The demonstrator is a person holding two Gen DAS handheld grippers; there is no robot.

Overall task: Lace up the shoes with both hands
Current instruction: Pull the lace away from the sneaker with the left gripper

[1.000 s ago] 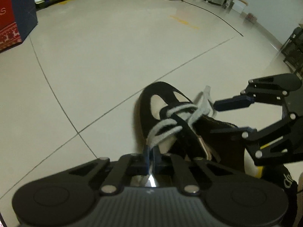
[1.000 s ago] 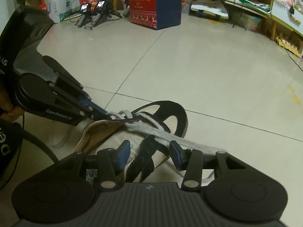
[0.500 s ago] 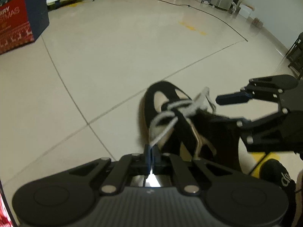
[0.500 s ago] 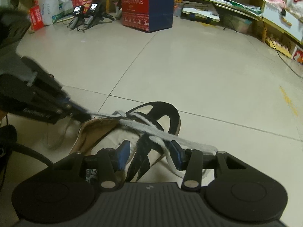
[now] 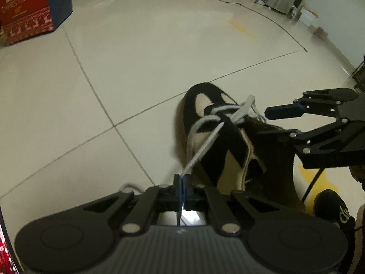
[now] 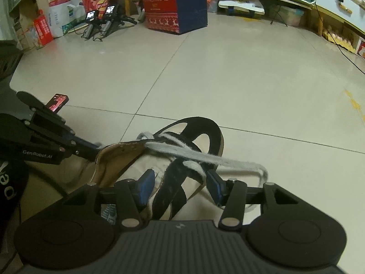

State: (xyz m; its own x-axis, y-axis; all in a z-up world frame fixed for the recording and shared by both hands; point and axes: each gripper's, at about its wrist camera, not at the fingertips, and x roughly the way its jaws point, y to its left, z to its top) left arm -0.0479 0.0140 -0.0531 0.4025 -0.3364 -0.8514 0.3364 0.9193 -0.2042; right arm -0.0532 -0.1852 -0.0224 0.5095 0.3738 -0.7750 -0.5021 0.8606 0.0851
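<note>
Through my left wrist camera, my left gripper [image 5: 182, 183] has its fingers pressed together on a strand of the grey lace [image 5: 200, 150], which runs taut from them up to the front of the one shoe [image 5: 219, 137], a black-and-cream sneaker lying on the tiled floor [image 5: 114, 68]. Near the toe I count two or three crossings of lace over the tongue; the eyelets nearer the collar look bare, so I judge the lacing partly done, with the upper rows and any tightening or tying left. My right gripper [image 5: 282, 123] sits beside the shoe with its fingers apart and nothing between them. Through my right wrist camera, those same fingers [image 6: 146, 180] stand wide open, straddling the shoe [image 6: 200, 137] without pinching anything; the lace [image 6: 205, 157] runs across in front of them and curls back in a loose loop at the right. The left gripper [image 6: 95, 147] reaches in at the shoe's far side; its tips are hidden behind the tongue. Counted: one shoe, one lace as far as I can tell, two grippers, and one red-and-blue Christmas box [image 6: 173, 2] well beyond.
</note>
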